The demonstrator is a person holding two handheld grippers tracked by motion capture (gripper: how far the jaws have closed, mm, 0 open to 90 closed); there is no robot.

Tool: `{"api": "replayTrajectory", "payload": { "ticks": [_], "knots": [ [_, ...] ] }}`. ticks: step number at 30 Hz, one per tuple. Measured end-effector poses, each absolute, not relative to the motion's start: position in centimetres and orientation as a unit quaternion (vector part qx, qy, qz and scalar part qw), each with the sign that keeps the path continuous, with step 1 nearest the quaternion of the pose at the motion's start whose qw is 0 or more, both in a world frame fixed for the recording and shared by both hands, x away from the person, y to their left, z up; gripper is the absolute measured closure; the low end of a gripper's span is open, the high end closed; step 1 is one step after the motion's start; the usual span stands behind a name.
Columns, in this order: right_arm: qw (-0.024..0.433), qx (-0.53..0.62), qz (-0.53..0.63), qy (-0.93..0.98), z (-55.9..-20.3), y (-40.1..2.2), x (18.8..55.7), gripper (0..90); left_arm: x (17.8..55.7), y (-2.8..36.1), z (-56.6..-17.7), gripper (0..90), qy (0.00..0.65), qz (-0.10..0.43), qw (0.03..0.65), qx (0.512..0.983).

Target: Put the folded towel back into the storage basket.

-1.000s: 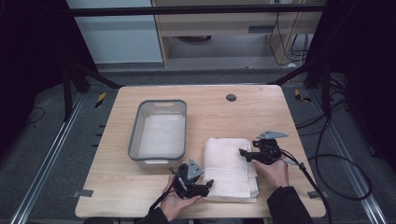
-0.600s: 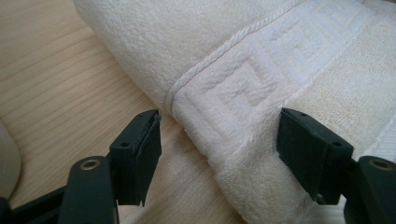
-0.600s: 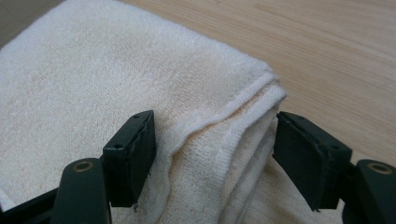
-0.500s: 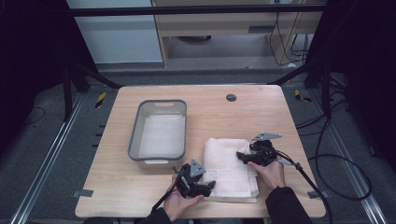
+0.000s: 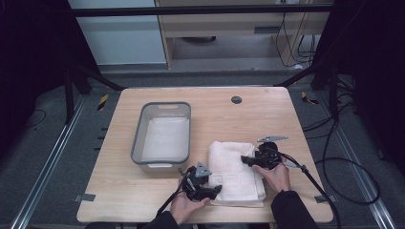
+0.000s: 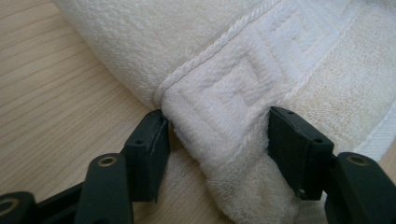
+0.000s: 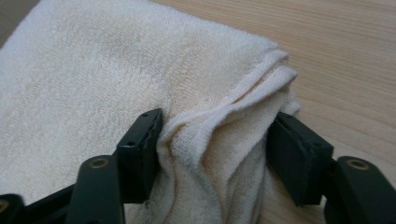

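A folded cream towel (image 5: 234, 167) lies on the wooden table (image 5: 267, 114) at the near middle. My left gripper (image 5: 215, 190) is at the towel's near left corner. In the left gripper view its jaws stand open on either side of the patterned hem (image 6: 243, 56), which bulges between them (image 6: 217, 140). My right gripper (image 5: 244, 160) is at the towel's right edge. In the right gripper view its jaws stand open (image 7: 217, 144) around a bunched fold of the towel (image 7: 116, 70), and the cloth touches both pads.
A grey plastic basin (image 5: 138, 143) with a pale lining stands left of the towel, close to the left gripper. A small dark round disc (image 5: 236, 99) sits near the table's far edge. Cables trail off the near and right edges.
The left gripper has moved right onto the towel's near corner. The right gripper has shifted left and nearer, onto the towel's right edge.
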State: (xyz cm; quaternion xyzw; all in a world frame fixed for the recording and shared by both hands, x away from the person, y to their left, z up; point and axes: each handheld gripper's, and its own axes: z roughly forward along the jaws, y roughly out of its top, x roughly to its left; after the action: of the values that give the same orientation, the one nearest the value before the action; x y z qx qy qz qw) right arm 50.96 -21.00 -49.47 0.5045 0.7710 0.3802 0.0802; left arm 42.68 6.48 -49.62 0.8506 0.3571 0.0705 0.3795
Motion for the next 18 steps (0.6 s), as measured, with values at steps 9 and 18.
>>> {"api": "replayTrajectory", "payload": {
  "ticks": [9, 18],
  "knots": [
    [0.039, 0.514, 0.392, 0.762, -49.33, -21.12, 51.06, 59.7, 42.93, 6.44, -49.56, 53.6, 0.357, 0.036, 0.384, 0.851],
    [0.044, 0.511, 0.401, 0.759, -48.99, -21.15, 50.88, 66.1, 42.77, 6.57, -49.44, 68.1, 0.353, 0.032, 0.397, 0.847]
  ]
}}
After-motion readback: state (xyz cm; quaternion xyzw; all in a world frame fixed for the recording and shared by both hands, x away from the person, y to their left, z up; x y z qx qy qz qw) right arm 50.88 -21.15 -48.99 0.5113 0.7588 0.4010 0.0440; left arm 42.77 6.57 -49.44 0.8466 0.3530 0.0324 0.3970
